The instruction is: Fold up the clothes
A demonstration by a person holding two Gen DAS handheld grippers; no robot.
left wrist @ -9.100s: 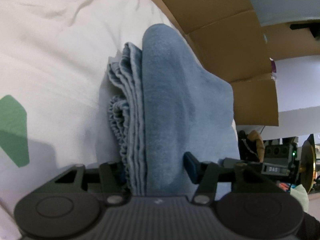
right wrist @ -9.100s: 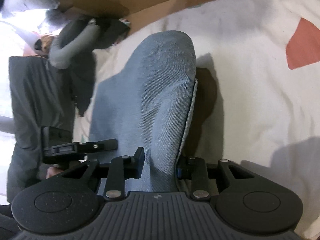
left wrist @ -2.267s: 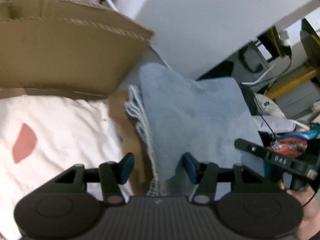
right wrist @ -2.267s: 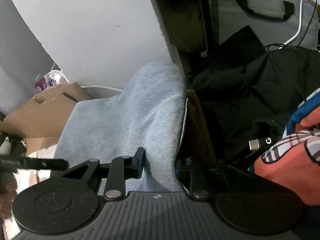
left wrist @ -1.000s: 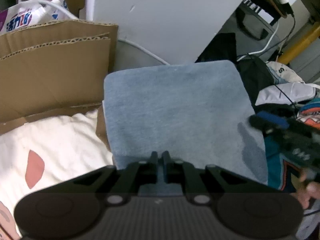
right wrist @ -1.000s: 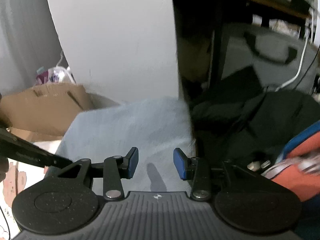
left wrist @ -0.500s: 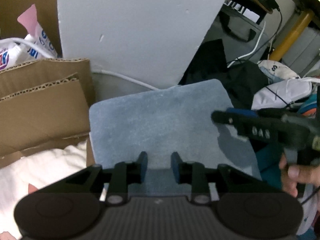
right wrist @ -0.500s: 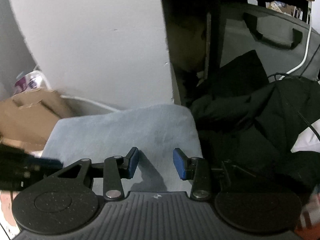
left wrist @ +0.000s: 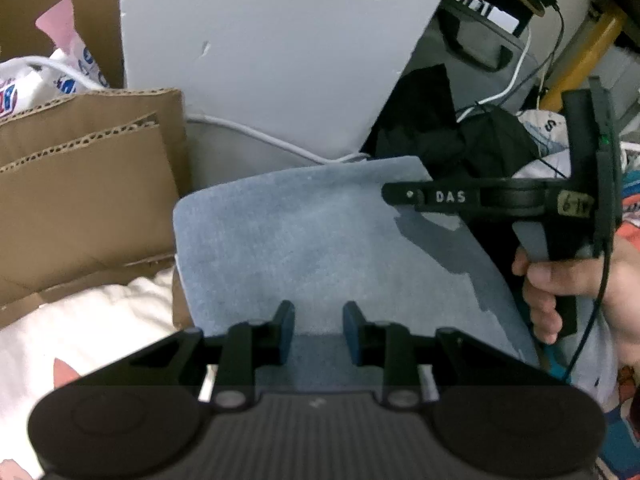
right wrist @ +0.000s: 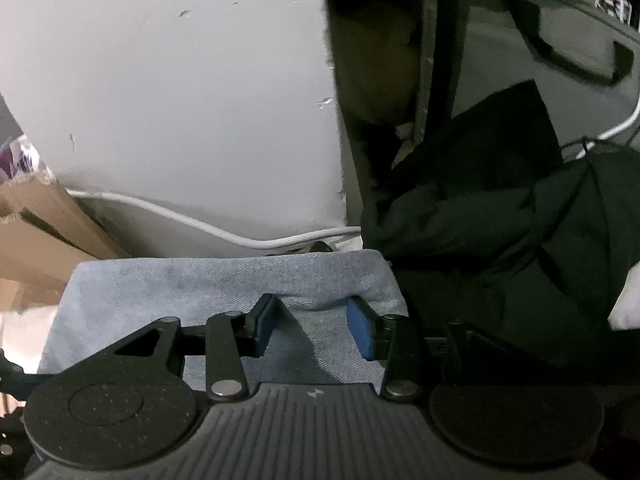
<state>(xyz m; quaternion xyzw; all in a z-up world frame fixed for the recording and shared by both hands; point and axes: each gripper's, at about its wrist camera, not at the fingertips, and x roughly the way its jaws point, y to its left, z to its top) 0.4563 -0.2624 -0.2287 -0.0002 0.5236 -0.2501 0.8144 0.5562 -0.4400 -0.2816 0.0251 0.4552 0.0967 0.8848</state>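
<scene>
- The folded jeans (left wrist: 320, 240) lie flat beside the cardboard (left wrist: 84, 184), in front of a white panel (left wrist: 260, 48).
- The left gripper (left wrist: 318, 330) points down over their near edge, jaws recently opened, nothing gripped.
- The right gripper (right wrist: 310, 322), held in a hand (left wrist: 568, 284), tilts down; its parted pads (right wrist: 360, 326) press the denim.

The white bedsheet (left wrist: 92, 320) with pink patches covers the bed at lower left. The folded blue denim garment (left wrist: 320, 248) lies flat beside it, its near left edge against the sheet; what it rests on is hidden.
</scene>
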